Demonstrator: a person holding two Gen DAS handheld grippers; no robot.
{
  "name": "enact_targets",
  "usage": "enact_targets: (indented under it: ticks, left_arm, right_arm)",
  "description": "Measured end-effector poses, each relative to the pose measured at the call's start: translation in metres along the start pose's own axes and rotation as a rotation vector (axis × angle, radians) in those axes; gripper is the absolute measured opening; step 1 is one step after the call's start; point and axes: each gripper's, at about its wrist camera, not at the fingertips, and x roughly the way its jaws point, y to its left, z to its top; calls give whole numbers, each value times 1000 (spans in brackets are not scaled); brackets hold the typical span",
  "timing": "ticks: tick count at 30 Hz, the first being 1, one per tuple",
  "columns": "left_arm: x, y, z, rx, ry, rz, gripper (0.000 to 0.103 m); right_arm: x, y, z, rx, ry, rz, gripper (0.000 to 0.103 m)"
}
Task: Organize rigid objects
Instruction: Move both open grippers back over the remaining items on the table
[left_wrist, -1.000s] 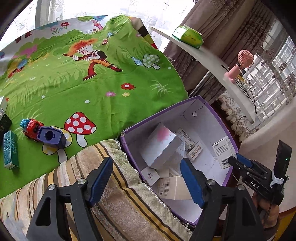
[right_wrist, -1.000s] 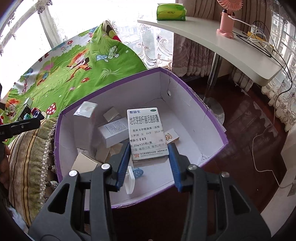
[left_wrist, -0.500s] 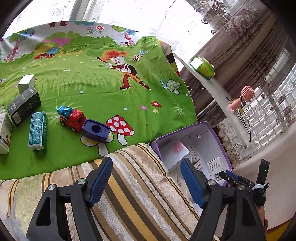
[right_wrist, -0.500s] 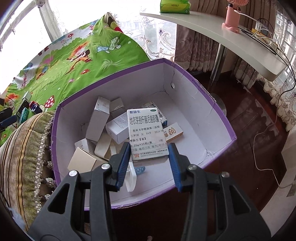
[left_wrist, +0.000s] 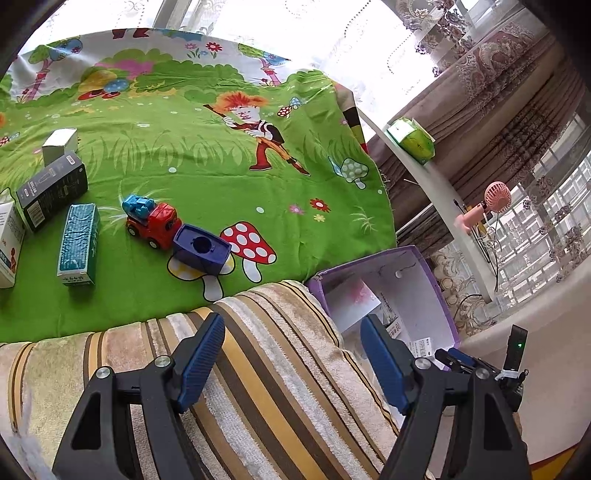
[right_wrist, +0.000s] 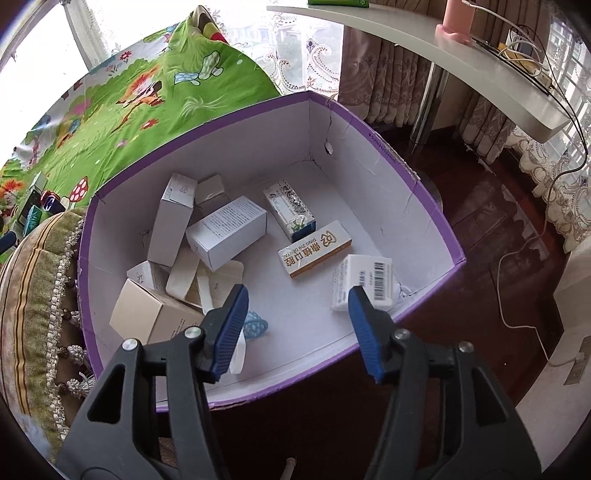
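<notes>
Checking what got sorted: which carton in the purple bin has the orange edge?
The flat carton with large Chinese lettering, lying mid-bin beside the green-ended carton. The others are white or tan.

White shelf holds a pink fan — perhaps tissues too.

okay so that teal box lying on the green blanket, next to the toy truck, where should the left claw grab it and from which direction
Grip the teal box across its two long side faces, near the middle, coming down from above. It lies flat on the green blanket, long and narrow, with open cloth on both long sides; the toy truck sits apart on one side. The left claw is open and empty.
</notes>
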Motion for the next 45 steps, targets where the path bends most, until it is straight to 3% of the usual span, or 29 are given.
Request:
enact_targets:
  ticks: [8, 20, 34, 37, 45]
  left_arm:
    - [-8, 3, 1, -17, -29, -36, 77]
    - [-47, 45, -6, -120, -97, 7, 77]
    - [-98, 125, -11, -200, -157, 148, 72]
    - [-103, 138, -8, -203, -152, 170, 65]
    - [-101, 163, 9, -193, -110, 312, 65]
  right_arm:
    - [-11, -7, 8, 42, -33, -12, 65]
    - [-28, 56, 22, -59, -93, 94, 65]
    - [-36, 158, 42, -256, -109, 204, 65]
    - [-35, 183, 48, -307, -111, 222, 65]
    - [-32, 245, 62, -452, -120, 266, 65]
